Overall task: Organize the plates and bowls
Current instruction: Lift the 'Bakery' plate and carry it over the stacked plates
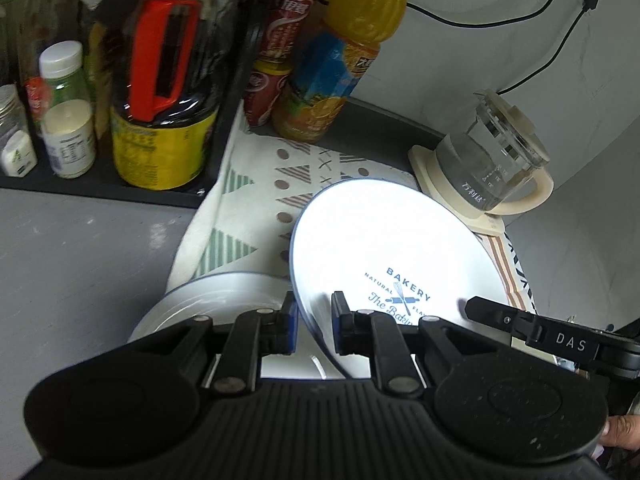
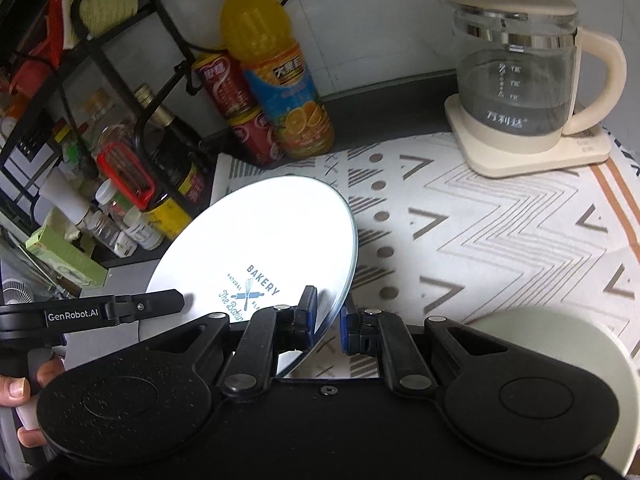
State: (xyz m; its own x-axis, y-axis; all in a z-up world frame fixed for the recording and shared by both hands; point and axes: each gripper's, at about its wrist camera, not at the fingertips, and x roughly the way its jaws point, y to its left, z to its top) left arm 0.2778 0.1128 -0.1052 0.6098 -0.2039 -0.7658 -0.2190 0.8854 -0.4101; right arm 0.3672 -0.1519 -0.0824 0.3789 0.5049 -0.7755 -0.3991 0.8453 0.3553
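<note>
Both grippers at the rim of one plate. The left gripper [image 1: 314,322] and the right gripper [image 2: 329,320] each straddle the near rim of the white "BAKERY" plate [image 1: 384,240], which is tilted steeply on edge above the patterned cloth [image 2: 480,232]. In both wrist views the blue pads stand on either side of the rim with a narrow gap visible, so whether either pair is actually pinching the plate cannot be told. A second white plate [image 1: 208,304] lies flat just to the left, and a white bowl [image 2: 560,344] sits near the right gripper. Risks, as judged: a glazed rim held only at its edge may slip or pivot between the pads; if the two grippers pull unevenly the plate could twist free and strike the plate below. The glass kettle [image 2: 520,80] and orange juice bottle [image 2: 276,76] stand behind, within reach of a wide swing.
</note>
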